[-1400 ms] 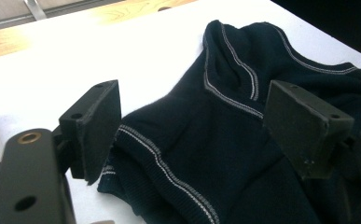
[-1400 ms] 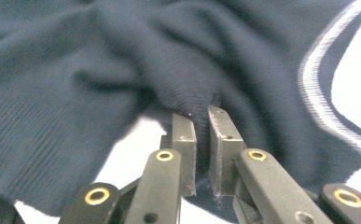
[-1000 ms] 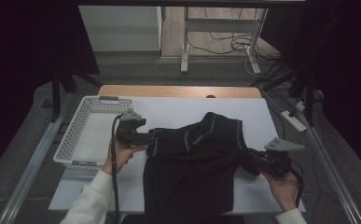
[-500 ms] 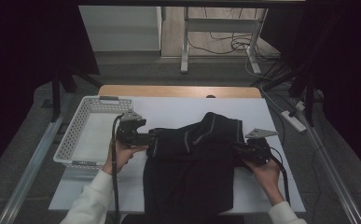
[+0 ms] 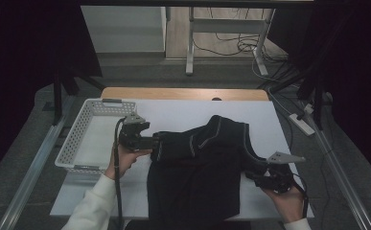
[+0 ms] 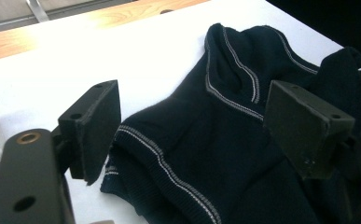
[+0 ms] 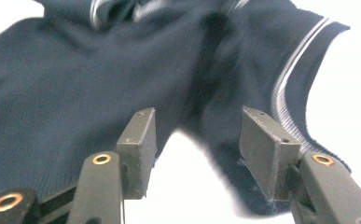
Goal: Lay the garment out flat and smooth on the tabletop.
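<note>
A dark navy knitted sleeveless garment with pale striped trim [image 5: 200,167] lies spread on the white table top [image 5: 173,115], its body running toward the person's side and its bunched shoulder part lying between the two grippers. The left gripper [image 5: 155,142], held in the person's left hand [image 5: 123,160], sits at the garment's left edge; in the left gripper view [image 6: 192,116] its jaws stand released and wide apart, with the striped armhole hem [image 6: 162,163] lying between and just below them, and the pad of the near jaw is just beside the folded corner of the cloth without clamping it. The right gripper [image 5: 250,173], held in the person's right hand [image 5: 288,201], is at the garment's right edge; in the right gripper view [image 7: 197,140] its jaws are also spread open, a dark fold of fabric hanging between them, the striped edge [image 7: 290,79] just beyond the right-hand jaw. A white plastic slatted basket [image 5: 77,139] stands on the table just outside the left gripper, away from the garment.
</note>
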A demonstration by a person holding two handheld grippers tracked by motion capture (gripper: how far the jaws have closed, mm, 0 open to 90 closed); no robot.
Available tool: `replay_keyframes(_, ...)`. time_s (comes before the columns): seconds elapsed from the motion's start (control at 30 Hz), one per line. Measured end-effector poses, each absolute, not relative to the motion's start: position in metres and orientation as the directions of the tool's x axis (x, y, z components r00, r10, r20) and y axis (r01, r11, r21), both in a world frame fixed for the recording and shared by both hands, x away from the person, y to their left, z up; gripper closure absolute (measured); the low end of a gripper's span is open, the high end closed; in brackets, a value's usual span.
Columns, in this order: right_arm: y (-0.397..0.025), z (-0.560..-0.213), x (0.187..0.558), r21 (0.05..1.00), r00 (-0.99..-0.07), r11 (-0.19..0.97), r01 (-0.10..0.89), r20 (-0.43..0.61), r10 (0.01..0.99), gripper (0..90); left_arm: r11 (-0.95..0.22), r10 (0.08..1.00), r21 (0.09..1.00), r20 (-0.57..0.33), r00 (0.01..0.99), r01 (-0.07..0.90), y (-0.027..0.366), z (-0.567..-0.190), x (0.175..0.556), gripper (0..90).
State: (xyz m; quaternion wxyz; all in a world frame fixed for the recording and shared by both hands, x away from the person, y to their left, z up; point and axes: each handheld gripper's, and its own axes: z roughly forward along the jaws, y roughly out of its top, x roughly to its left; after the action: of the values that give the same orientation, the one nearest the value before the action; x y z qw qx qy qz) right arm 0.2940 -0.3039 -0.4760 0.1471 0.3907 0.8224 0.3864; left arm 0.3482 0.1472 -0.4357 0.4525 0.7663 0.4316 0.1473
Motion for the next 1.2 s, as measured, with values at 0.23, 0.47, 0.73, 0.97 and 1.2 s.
replay_keyframes(0.23, -0.279, -0.500, 0.293, 0.693, -0.700, 0.466, 0.550, 0.079, 0.710, 40.8, -0.220, 0.792, 0.818, -0.168, 0.587, 0.531, 0.147, -0.437, 0.349, 19.9)
replay_keyframes(0.47, -0.264, -0.513, 0.291, 0.650, -0.721, 0.517, 0.557, 0.071, 0.689, 42.2, -0.220, 0.792, 0.822, -0.165, 0.588, 0.526, 0.146, -0.435, 0.348, 19.8)
replay_keyframes(0.73, -0.260, -0.511, 0.290, 0.649, -0.756, 0.553, 0.523, 0.053, 0.652, 74.9, -0.214, 0.795, 0.824, -0.166, 0.584, 0.525, 0.147, -0.435, 0.348, 19.8)
replay_keyframes(0.97, -0.261, -0.479, 0.279, 0.720, -0.777, 0.511, 0.469, 0.061, 0.627, 78.6, -0.203, 0.798, 0.839, -0.157, 0.582, 0.505, 0.148, -0.432, 0.345, 20.0)
replay_keyframes(1.2, -0.230, -0.458, 0.272, 0.774, -0.831, 0.505, 0.383, 0.049, 0.554, 78.1, -0.203, 0.797, 0.838, -0.159, 0.583, 0.506, 0.148, -0.431, 0.345, 20.1)
